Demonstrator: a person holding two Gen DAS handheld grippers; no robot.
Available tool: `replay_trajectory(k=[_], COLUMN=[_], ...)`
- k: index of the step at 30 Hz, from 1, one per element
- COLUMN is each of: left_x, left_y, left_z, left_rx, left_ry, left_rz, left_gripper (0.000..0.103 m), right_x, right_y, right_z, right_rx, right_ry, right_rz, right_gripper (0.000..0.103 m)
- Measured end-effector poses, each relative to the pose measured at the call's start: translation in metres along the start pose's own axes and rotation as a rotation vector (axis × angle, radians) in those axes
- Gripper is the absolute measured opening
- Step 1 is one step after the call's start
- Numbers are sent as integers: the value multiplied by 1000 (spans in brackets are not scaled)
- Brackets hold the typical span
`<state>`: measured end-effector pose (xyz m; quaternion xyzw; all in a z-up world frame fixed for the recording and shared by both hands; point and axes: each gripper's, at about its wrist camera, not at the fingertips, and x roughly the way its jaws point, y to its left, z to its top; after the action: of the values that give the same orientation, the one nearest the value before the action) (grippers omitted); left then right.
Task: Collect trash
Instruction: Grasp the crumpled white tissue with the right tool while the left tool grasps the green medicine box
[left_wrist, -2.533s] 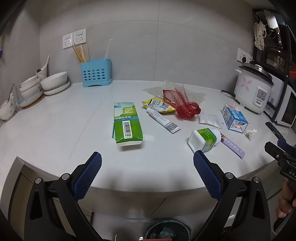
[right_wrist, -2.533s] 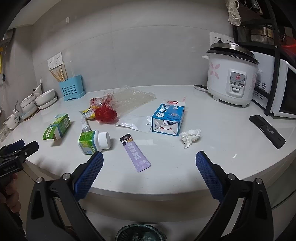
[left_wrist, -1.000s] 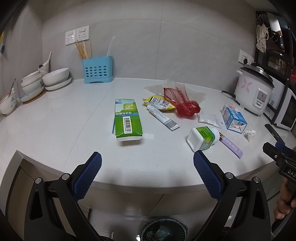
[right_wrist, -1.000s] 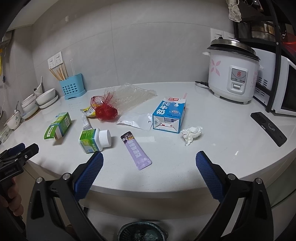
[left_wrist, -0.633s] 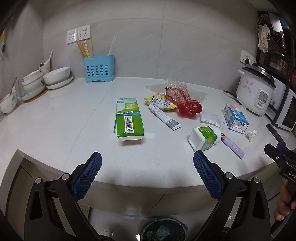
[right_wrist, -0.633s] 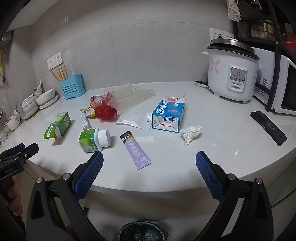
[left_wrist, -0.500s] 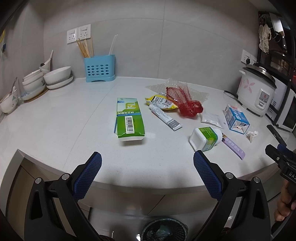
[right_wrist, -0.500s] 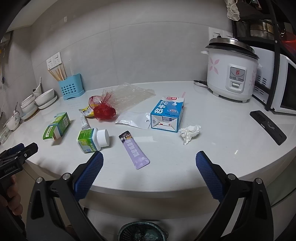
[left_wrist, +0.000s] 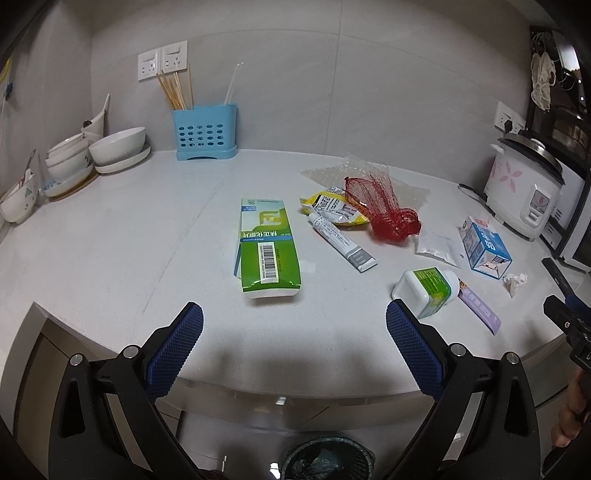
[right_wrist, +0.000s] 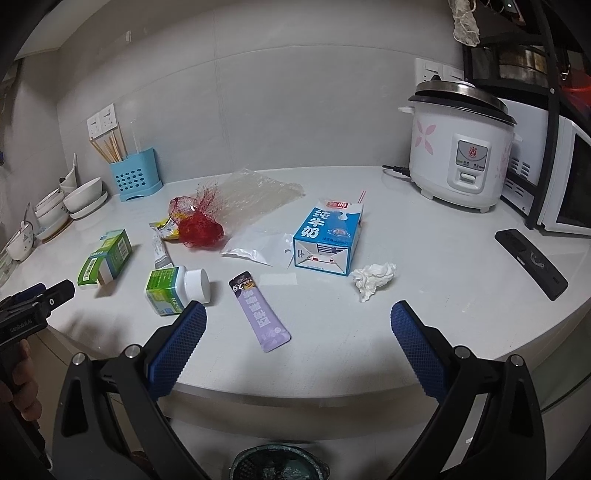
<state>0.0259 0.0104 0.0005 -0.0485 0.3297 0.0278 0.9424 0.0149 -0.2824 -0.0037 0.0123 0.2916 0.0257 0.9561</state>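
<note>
Trash lies across the white counter (left_wrist: 110, 236). A green box (left_wrist: 266, 247) lies just ahead of my left gripper (left_wrist: 294, 314), which is open and empty at the counter's front edge. Beyond it are a tube (left_wrist: 341, 242), a yellow wrapper (left_wrist: 332, 210), a red net (left_wrist: 388, 218) and a white pill bottle (left_wrist: 428, 291). My right gripper (right_wrist: 297, 314) is open and empty. A purple sachet (right_wrist: 260, 312) lies between its fingers. Ahead are a blue milk carton (right_wrist: 327, 236), a crumpled tissue (right_wrist: 373, 278) and the pill bottle (right_wrist: 175, 286). A trash bin (right_wrist: 280, 465) stands below the counter.
A rice cooker (right_wrist: 461, 147) and a microwave (right_wrist: 569, 184) stand at the right, with a black remote (right_wrist: 532, 262) in front. A blue utensil holder (left_wrist: 205, 133) and stacked bowls (left_wrist: 92, 155) stand at the back left. Clear bubble wrap (right_wrist: 255, 195) lies behind the net.
Both grippers have drifted slightly forward toward the counter. Both stay open and empty. Nothing on the counter has moved.
</note>
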Motion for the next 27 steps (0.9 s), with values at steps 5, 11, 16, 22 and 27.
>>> replay_trajectory(k=[5, 11, 16, 22, 27], left_x=[13, 47, 76, 108, 123], left_y=[6, 21, 33, 28, 26], left_z=[23, 52, 68, 67, 62], left_rx=[-11, -26, -53, -25, -10], left_ry=[20, 91, 149, 208, 237], left_rz=[23, 42, 49, 76, 111], left_gripper=[97, 97, 97, 97, 97], right_x=[16, 53, 84, 111, 121], right_y=[-16, -43, -65, -66, -63], right_z=[27, 54, 52, 34, 28], right_rx=[3, 9, 60, 53, 37], right_ry=[14, 91, 173, 232, 244], right_rz=[-64, -108, -95, -98, -108], right_gripper=[96, 96, 96, 93, 91])
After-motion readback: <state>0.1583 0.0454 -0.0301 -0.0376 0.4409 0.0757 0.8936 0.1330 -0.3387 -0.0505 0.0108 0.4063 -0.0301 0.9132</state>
